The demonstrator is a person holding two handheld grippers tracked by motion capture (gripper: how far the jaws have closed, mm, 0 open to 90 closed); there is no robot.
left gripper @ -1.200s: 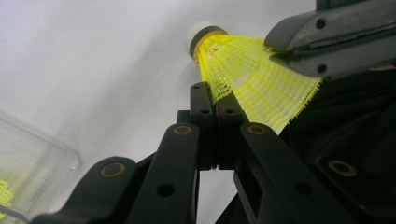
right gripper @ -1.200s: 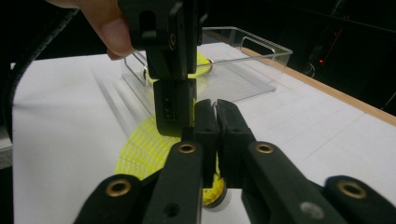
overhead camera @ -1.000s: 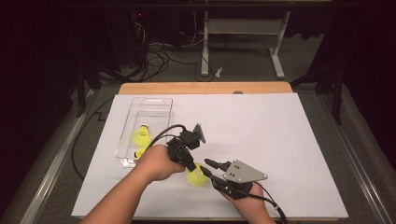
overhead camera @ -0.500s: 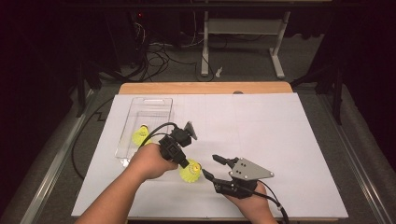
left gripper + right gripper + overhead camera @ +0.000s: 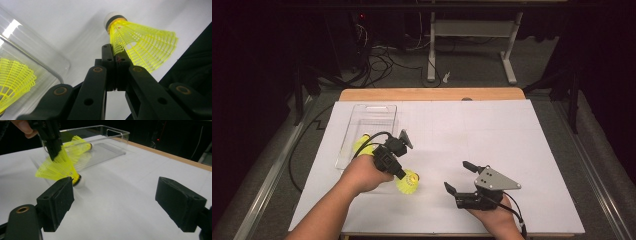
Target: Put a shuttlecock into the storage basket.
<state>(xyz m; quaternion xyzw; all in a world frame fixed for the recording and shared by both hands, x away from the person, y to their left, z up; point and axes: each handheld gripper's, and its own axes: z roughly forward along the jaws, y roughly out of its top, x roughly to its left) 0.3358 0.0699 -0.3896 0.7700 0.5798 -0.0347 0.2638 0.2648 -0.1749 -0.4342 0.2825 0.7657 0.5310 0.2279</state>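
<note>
From the high view, my left gripper (image 5: 404, 176) pinches the skirt of a yellow shuttlecock (image 5: 407, 183) and has carried it leftward over the white sheet (image 5: 492, 130) since a second ago, away from my right gripper (image 5: 458, 176) and nearer the clear box (image 5: 371, 114). A second shuttlecock (image 5: 361, 144) already lies in that box. My right gripper has let go; it rests spread near the table's front edge, so I judge the handover done and the drop into the box next.

In the left gripper view, my jaws are pressed together on the mesh skirt of the shuttlecock (image 5: 140, 42), its cork pointing away, with the box wall (image 5: 32, 53) just to one side.

In the right gripper view, my jaws stand wide apart and empty, the shuttlecock (image 5: 58, 170) hanging from the other gripper in front of the box (image 5: 110, 138).
</note>
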